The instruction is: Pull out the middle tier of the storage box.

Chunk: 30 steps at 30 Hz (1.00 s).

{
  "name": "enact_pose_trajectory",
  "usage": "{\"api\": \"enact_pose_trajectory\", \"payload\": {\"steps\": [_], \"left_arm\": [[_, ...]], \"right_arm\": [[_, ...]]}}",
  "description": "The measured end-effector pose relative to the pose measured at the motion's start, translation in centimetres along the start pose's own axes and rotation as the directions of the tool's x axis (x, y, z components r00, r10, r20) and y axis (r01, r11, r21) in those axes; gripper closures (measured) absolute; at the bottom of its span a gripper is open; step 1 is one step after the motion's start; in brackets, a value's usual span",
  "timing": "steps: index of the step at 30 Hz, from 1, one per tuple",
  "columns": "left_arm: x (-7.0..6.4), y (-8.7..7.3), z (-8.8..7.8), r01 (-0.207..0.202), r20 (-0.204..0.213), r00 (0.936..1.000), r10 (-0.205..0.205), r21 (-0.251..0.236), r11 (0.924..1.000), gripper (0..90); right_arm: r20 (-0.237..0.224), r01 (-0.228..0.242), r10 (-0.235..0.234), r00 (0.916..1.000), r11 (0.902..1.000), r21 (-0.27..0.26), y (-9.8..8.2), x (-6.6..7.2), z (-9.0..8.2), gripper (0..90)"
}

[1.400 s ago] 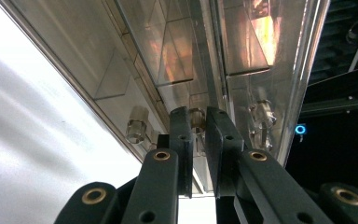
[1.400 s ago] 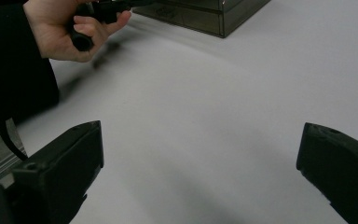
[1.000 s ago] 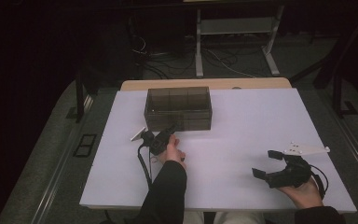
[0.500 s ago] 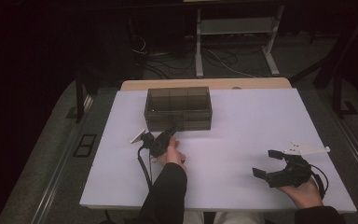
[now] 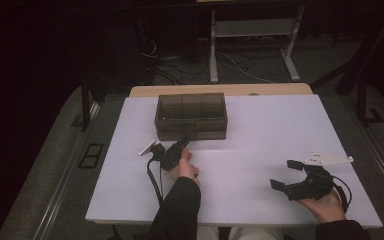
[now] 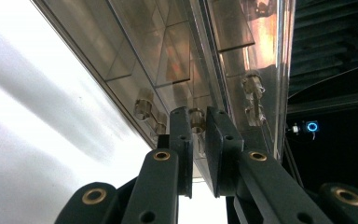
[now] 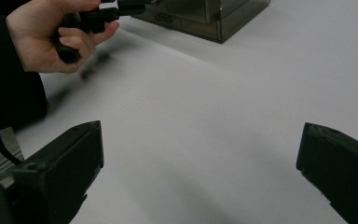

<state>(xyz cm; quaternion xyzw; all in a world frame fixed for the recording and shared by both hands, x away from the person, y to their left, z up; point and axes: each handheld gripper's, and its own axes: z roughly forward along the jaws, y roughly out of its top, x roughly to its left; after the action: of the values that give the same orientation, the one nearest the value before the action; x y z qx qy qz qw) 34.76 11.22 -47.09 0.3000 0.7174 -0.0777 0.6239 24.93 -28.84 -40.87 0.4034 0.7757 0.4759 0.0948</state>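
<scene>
Left gripper (image 6: 197, 135), jaws nearly together, pinches the front latch of the smoky compartment box (image 5: 191, 116) at the table's far centre (likely unlatching; next, lift). Right gripper (image 5: 293, 174) waits, jaws spread wide.

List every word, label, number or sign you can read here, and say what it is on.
None can be read.
The smoky clear box carries no visible label.
The white table bears no print.
The left gripper and right gripper show no markings.
</scene>
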Motion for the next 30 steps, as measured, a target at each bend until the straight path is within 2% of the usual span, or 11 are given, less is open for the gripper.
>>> {"api": "enact_pose_trajectory", "payload": {"steps": [15, 30], "left_arm": [[0.2, -0.4, -0.7, 0.000, 0.004, 1.0000, 0.000, 0.003, 1.0000, 80.5], [0.2, -0.6, -1.2, -0.021, 0.002, 0.9998, 0.021, 0.010, 0.9997, 80.4]], "right_arm": [[-0.005, 0.010, -0.010, 0.9999, 0.9999, 0.005, 0.1, 0.1, 0.2, 0.0], [-0.004, 0.021, -0.021, 0.9998, 0.9998, 0.006, 0.1, 0.0, 0.3, 0.0]]}}
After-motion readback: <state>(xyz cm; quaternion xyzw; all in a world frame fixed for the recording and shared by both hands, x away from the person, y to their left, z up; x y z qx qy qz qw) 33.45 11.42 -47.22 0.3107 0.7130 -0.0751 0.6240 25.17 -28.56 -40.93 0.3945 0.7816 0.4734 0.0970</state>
